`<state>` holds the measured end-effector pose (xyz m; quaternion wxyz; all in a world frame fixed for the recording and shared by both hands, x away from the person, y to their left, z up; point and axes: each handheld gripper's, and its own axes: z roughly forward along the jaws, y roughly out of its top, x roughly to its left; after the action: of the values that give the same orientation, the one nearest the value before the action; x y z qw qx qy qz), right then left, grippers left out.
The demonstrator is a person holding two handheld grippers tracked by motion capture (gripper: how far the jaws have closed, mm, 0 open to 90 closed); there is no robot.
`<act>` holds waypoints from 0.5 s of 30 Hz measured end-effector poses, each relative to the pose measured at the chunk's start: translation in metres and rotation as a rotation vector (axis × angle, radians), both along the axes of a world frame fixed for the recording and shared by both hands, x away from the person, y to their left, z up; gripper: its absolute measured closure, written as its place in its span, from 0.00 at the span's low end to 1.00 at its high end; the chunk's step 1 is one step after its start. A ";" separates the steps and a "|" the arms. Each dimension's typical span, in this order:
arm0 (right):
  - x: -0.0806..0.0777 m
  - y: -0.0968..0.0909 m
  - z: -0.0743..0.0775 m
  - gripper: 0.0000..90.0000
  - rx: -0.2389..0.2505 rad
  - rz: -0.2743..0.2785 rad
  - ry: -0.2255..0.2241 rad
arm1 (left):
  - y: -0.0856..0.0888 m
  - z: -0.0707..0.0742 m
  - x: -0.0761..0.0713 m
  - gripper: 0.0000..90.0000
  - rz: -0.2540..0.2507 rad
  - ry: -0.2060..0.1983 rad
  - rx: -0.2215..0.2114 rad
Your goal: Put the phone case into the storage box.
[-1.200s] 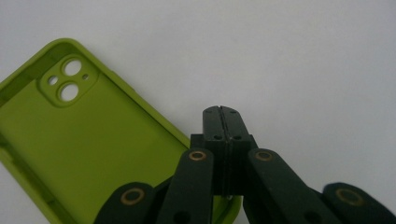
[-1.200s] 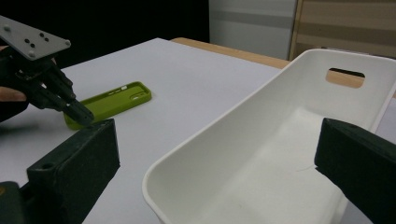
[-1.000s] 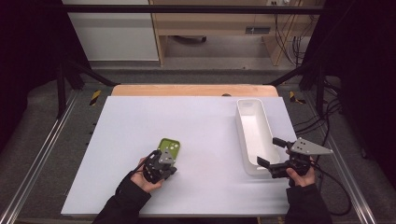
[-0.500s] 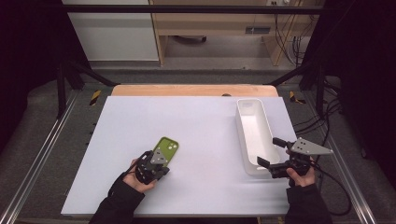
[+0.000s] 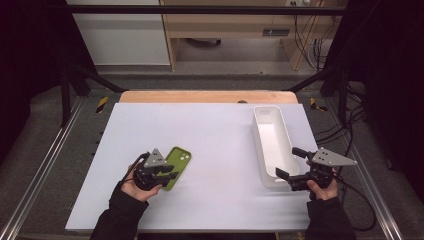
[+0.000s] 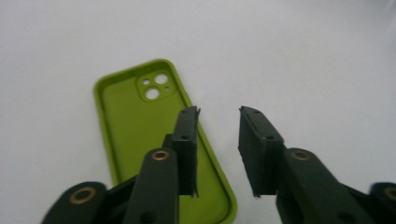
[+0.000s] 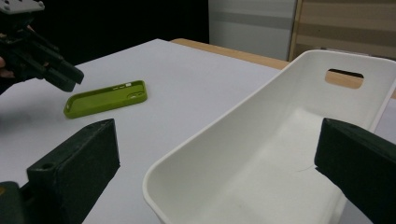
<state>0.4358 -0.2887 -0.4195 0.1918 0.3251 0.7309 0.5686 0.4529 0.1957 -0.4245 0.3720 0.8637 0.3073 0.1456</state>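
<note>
The white bin (image 5: 272, 145) sits between my right gripper (image 5: 295, 176)'s wide-open jaws. The green phone case (image 6: 159, 149) lies flat on the table, just released; my left gripper (image 6: 217, 135)'s jaws have just been opening, nothing between them. Next I probably regrip it.

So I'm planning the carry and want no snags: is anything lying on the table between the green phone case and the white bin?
Nothing visible: the table is bare between the green phone case and the white bin.
</note>
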 end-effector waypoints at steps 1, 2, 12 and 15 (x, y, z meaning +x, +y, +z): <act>0.000 0.000 0.000 0.01 0.000 0.000 0.001 | 0.002 0.002 0.000 0.72 0.012 -0.004 -0.013; 0.000 0.000 0.000 0.01 0.000 0.000 0.001 | 0.002 0.002 0.000 0.69 0.012 -0.004 -0.013; 0.000 0.000 0.000 0.01 -0.002 0.000 0.002 | 0.017 0.018 0.003 0.31 0.086 -0.022 -0.095; 0.000 0.000 0.000 0.01 -0.002 0.000 0.000 | 0.019 0.021 0.004 0.20 0.106 -0.027 -0.099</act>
<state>0.4359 -0.2886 -0.4195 0.1920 0.3247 0.7316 0.5679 0.4567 0.2146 -0.4038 0.4103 0.8247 0.3543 0.1613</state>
